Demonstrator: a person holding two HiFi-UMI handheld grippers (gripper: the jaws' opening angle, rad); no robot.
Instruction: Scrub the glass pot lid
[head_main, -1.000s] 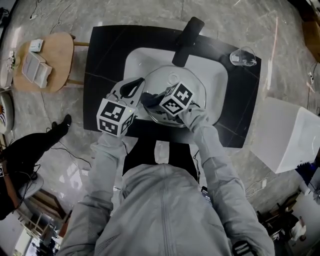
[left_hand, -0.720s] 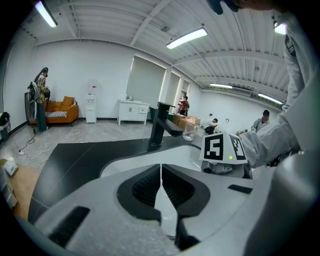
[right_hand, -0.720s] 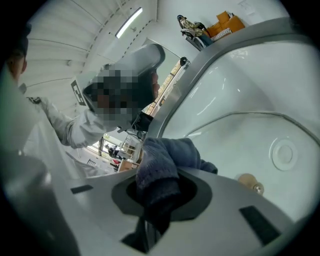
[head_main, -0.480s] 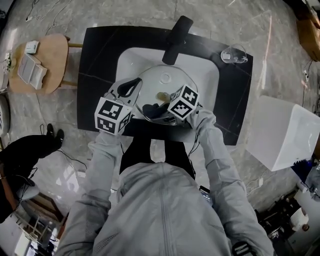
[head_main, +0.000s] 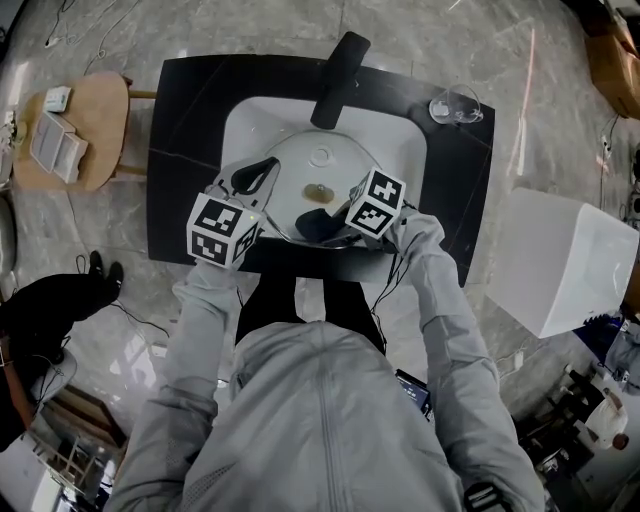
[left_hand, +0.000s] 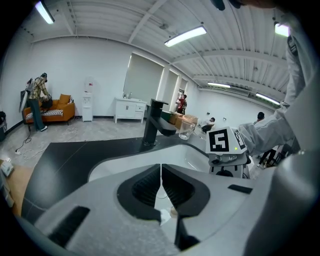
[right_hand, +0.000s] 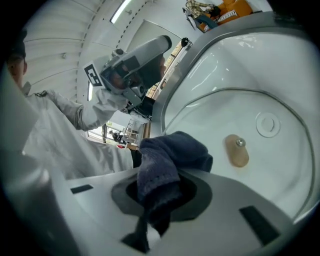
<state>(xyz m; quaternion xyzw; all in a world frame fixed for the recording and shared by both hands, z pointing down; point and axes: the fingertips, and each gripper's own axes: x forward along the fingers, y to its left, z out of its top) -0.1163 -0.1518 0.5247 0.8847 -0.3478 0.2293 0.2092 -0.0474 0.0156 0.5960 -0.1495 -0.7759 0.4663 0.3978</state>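
Lid (head_main: 345, 165) lies in the white sink (head_main: 412, 150) with its knob (head_main: 318, 190) up. The sink is set in a black table (head_main: 190, 120). The tap (head_main: 338, 65) stands at the far side.

The left gripper (head_main: 268, 168) is at the left edge of the lid. Its jaws are almost shut, with only a thin slit between them. A thin pale edge shows in that slit, so I think they pinch the rim of the lid. I can't be fully sure, for glass is hard to see there.

The right gripper (head_main: 335, 228) is at the near edge of the lid, the side close to the person. Its jaws are closed tight on a dark blue cloth (head_main: 312, 222). The cloth bulges out past the jaws and rests on the glass.

What matters now is where the bare glass is. From the cloth, the knob is just ahead, away from the person. Most of the lid lies past the knob, toward the tap. So I think the right gripper must push the cloth forward and go round the knob, not over it. The left gripper has no cloth, so its job is to stop the lid from sliding. The lid is round, so no side is longer.
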